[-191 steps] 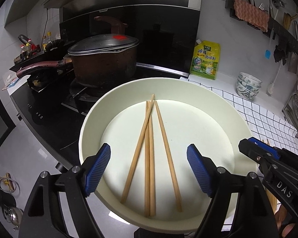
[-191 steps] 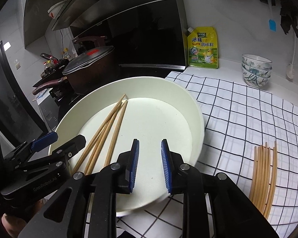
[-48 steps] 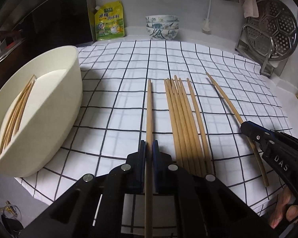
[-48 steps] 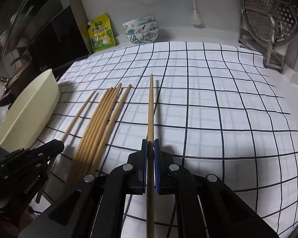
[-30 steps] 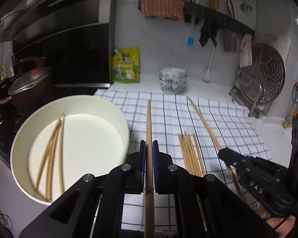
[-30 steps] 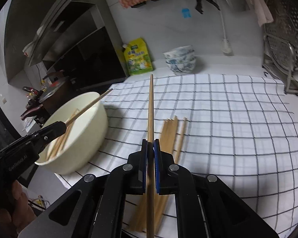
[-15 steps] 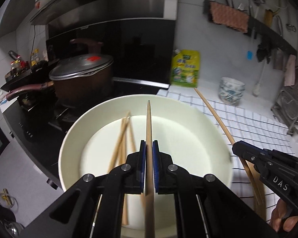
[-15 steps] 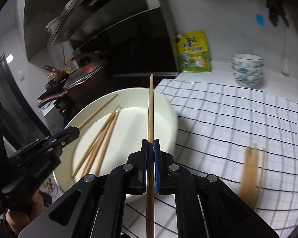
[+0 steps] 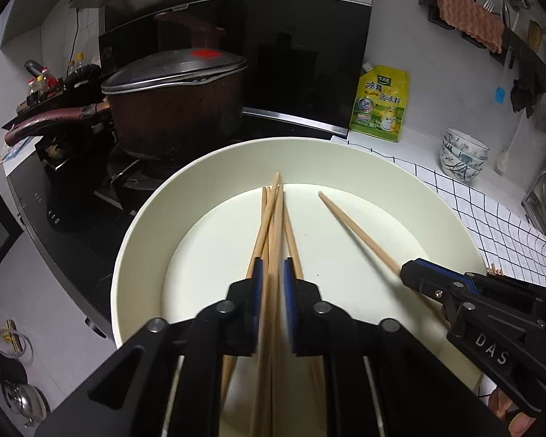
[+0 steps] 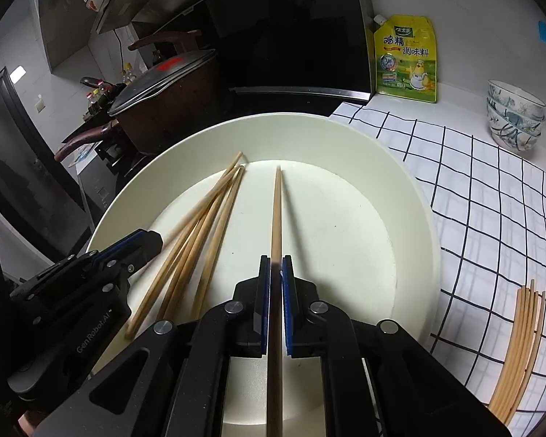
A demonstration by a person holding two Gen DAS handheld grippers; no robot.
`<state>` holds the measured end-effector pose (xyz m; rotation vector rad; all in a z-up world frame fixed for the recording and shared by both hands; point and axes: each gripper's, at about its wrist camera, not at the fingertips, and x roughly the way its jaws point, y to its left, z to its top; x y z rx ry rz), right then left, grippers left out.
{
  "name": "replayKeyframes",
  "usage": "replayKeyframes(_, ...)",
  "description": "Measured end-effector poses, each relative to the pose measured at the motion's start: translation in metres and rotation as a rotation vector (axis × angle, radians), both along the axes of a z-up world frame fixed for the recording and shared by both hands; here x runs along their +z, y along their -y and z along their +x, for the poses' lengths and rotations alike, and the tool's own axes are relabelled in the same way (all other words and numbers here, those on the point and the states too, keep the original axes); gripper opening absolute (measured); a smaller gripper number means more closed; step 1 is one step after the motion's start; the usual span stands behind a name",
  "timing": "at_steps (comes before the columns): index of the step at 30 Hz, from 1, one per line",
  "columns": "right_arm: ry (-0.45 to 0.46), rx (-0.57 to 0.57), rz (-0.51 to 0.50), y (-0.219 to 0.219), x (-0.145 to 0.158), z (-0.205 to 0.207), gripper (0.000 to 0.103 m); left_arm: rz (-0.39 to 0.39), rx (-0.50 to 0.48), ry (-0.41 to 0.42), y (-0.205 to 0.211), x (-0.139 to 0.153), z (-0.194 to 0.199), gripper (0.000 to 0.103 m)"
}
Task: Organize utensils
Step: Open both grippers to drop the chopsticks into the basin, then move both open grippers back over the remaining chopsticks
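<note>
A large cream bowl (image 9: 145, 211) (image 10: 400, 167) holds several wooden chopsticks (image 10: 200, 229). My left gripper (image 9: 272, 273) is over the bowl with its jaws slightly parted around a chopstick (image 9: 276, 225) that lies in line with the ones in the bowl. My right gripper (image 10: 276, 266) is shut on another chopstick (image 10: 276, 211), its tip low over the bowl's floor; it also shows in the left wrist view (image 9: 356, 233). A bundle of chopsticks (image 10: 517, 349) lies on the checked cloth (image 10: 491, 189) at the right.
A dark lidded pot (image 9: 174, 105) stands on the black stove (image 9: 72, 196) behind the bowl. A yellow seasoning pouch (image 9: 378, 103) and stacked patterned bowls (image 9: 462, 154) stand against the back wall. The counter edge runs at the left.
Both grippers have come down lower into the bowl with their chopsticks. The left jaws have parted a little around their chopstick.
</note>
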<state>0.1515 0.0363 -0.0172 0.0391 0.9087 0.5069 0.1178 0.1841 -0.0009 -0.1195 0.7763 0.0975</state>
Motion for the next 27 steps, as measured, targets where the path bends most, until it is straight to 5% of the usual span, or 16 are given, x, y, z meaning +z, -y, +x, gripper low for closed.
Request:
replayKeyframes(2, 0.011, -0.008, -0.004, 0.002, 0.001, 0.000, 0.019, -0.007, 0.007, 0.001, -0.001, 0.000, -0.002, 0.041)
replayKeyframes(5, 0.029, -0.018, 0.004, 0.006, 0.005, -0.003, 0.020, -0.015, 0.029, 0.031, -0.005, 0.003, -0.009, 0.070)
replayKeyframes(6, 0.032, -0.019, 0.007, 0.008, 0.006, -0.004, 0.020, -0.016, 0.035, 0.040, -0.005, 0.005, -0.012, 0.072)
replayKeyframes(27, 0.108, -0.089, 0.027, 0.051, 0.028, -0.051, 0.024, 0.013, 0.017, 0.062, 0.025, 0.019, -0.051, 0.081)
